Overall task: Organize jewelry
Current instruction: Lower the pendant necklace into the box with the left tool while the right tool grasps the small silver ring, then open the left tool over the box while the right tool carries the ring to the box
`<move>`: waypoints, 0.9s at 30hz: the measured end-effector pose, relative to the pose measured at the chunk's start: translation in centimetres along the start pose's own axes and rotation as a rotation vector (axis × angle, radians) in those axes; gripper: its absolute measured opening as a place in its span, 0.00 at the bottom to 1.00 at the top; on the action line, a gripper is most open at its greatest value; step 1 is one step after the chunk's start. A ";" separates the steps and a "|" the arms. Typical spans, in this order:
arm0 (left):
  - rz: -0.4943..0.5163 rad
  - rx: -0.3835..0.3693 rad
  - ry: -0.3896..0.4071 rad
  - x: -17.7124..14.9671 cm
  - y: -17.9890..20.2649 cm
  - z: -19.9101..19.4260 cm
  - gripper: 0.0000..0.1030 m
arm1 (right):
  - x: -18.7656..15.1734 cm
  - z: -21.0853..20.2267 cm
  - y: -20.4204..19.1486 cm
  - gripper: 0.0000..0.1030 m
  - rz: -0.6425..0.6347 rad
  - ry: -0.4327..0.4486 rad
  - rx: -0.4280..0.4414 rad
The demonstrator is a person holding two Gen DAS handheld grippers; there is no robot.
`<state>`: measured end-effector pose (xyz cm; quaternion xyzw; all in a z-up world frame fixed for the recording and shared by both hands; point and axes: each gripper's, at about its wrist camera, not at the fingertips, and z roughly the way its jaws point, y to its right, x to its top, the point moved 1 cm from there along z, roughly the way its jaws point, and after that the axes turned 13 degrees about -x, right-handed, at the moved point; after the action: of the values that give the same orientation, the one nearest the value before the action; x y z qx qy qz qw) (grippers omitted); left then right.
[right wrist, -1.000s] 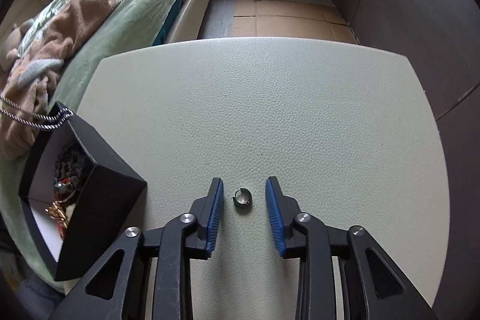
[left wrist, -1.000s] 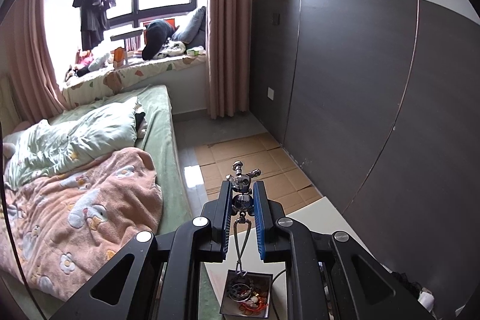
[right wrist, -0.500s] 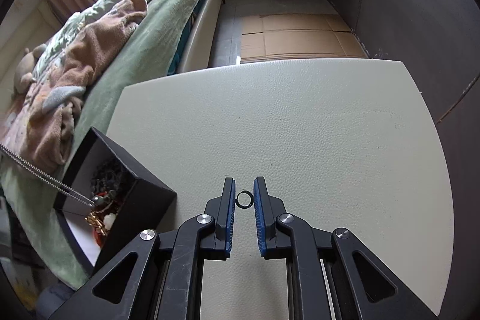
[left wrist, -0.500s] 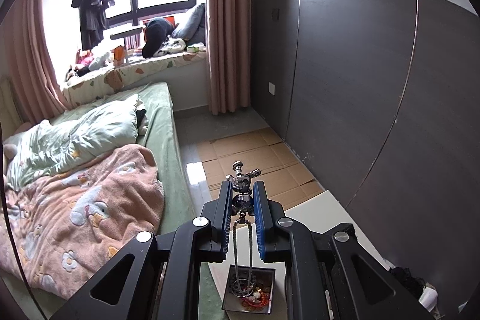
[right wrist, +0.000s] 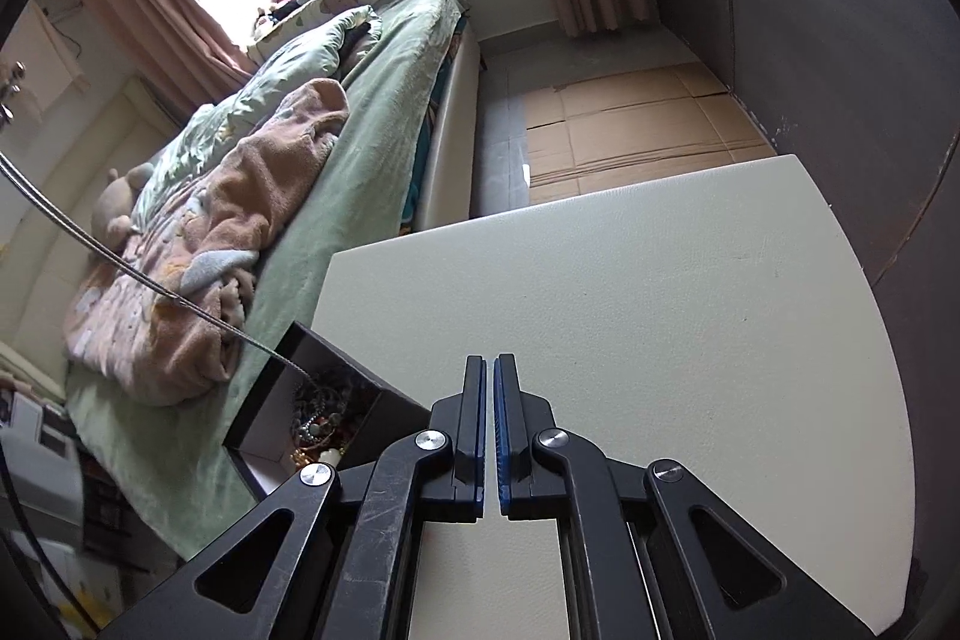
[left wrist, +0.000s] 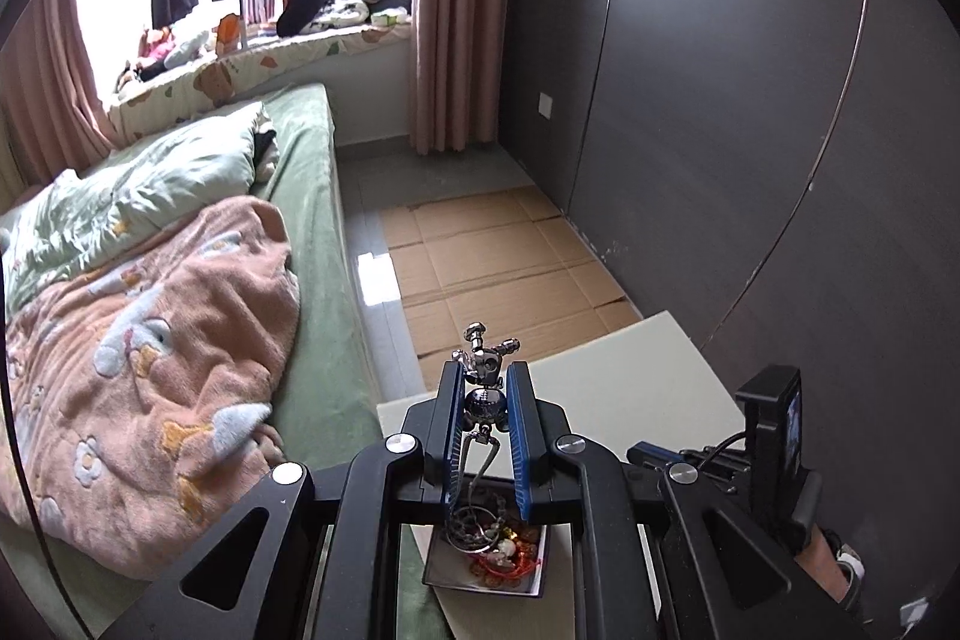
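Pendant [left wrist: 485,381], a silver robot figure, sits pinched in your left gripper [left wrist: 485,388], its chain [left wrist: 474,484] trailing into the black box [right wrist: 312,358] at the table's [right wrist: 660,280] left edge; since a second ago your right gripper [right wrist: 489,370] has closed nearly shut, ring unseen; tabletop ahead lies bare.

Silver pendant [left wrist: 485,381], black box [right wrist: 336,388], cream table [right wrist: 660,328], green bed [left wrist: 312,244], peach floral blanket [left wrist: 150,340]

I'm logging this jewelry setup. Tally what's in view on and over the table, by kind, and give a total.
Grippers: 2, the left gripper and the right gripper
Necklace: 1, the silver necklace held in the left gripper
Box: 1, the black box
Table: 1, the table
Total: 5
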<state>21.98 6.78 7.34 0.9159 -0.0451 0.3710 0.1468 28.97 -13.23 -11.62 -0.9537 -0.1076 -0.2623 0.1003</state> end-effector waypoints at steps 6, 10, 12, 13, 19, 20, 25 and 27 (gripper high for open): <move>-0.067 -0.035 -0.107 -4.1 -1.6 4.9 0.14 | -1.4 4.7 0.1 0.08 -0.026 -0.211 -0.061; -0.105 -0.041 -0.170 -6.5 -2.3 7.7 0.14 | -2.0 6.6 0.2 0.41 -0.038 -0.258 -0.103; -0.116 -0.035 -0.199 -7.4 -2.7 8.9 0.14 | -2.0 6.6 -0.1 0.46 -0.053 -0.242 -0.109; -0.125 -0.030 -0.211 -7.8 -3.0 9.4 0.14 | -2.0 6.5 -0.1 0.46 -0.058 -0.240 -0.103; -0.215 -0.052 -0.287 -9.8 -4.7 11.6 0.15 | -2.9 7.6 -1.8 0.46 -0.163 -0.268 -0.151; -0.217 -0.048 -0.290 -10.0 -4.8 11.6 0.17 | -3.1 7.7 -2.2 0.44 -0.185 -0.259 -0.171; -0.248 -0.063 -0.253 -10.4 -5.6 10.8 0.85 | -3.3 7.5 -2.7 0.19 -0.251 -0.230 -0.275; -0.249 -0.056 -0.249 -10.4 -5.7 10.4 0.85 | -3.2 7.3 -2.2 0.13 -0.231 -0.239 -0.255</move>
<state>22.46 8.83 -8.30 0.9488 0.0404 0.2322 0.2103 29.21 -9.82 -19.12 -0.9644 -0.1931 -0.1685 -0.0656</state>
